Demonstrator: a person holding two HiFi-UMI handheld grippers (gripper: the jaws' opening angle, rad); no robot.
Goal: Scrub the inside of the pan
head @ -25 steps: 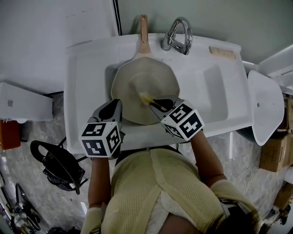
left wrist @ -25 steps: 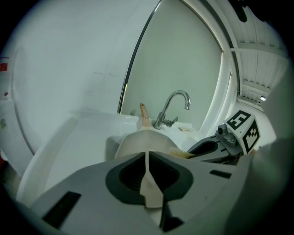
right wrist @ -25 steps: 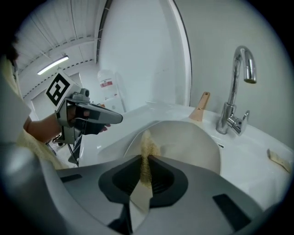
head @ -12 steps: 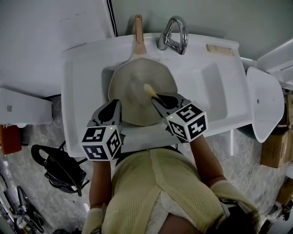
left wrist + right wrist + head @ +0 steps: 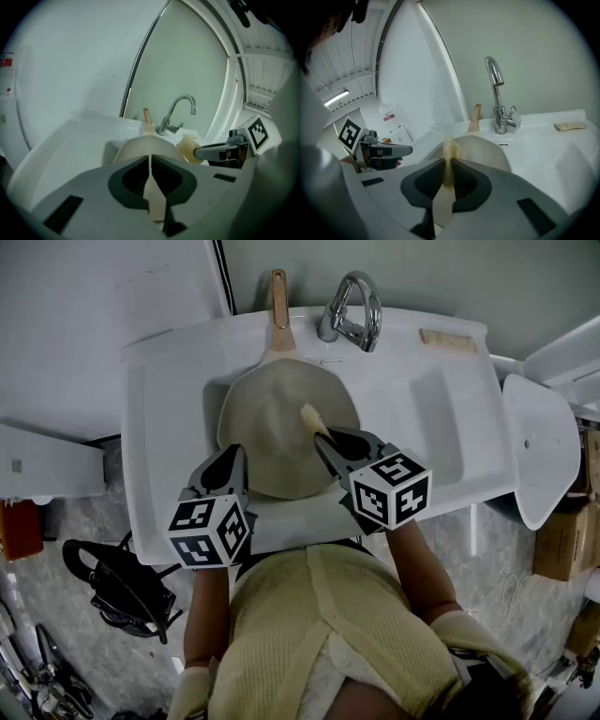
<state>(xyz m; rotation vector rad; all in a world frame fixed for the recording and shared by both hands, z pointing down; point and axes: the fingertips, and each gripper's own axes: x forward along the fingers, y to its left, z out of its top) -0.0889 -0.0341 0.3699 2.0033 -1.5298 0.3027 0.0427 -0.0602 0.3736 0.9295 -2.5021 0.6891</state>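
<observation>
White washbasin (image 5: 169, 427) under one chrome faucet (image 5: 352, 310) holds one beige pan (image 5: 267, 427), its wooden handle (image 5: 278, 296) pointing toward the wall. Two grippers work it: the left gripper (image 5: 232, 457) is clamped on the pan's near rim, and the right gripper (image 5: 326, 435) pinches one yellow sponge (image 5: 309, 416) against the pan's inside. Compared with a second ago, the sponge has travelled from near the pan's centre toward its right, faucet-side part.

The pan (image 5: 277, 432) lies in the sink (image 5: 441, 418), its handle (image 5: 278, 296) pointing back, left of the faucet (image 5: 349, 310); the sponge (image 5: 311, 418) sits inside the pan, right of centre, at the right hand-held gripper (image 5: 330, 439)
</observation>
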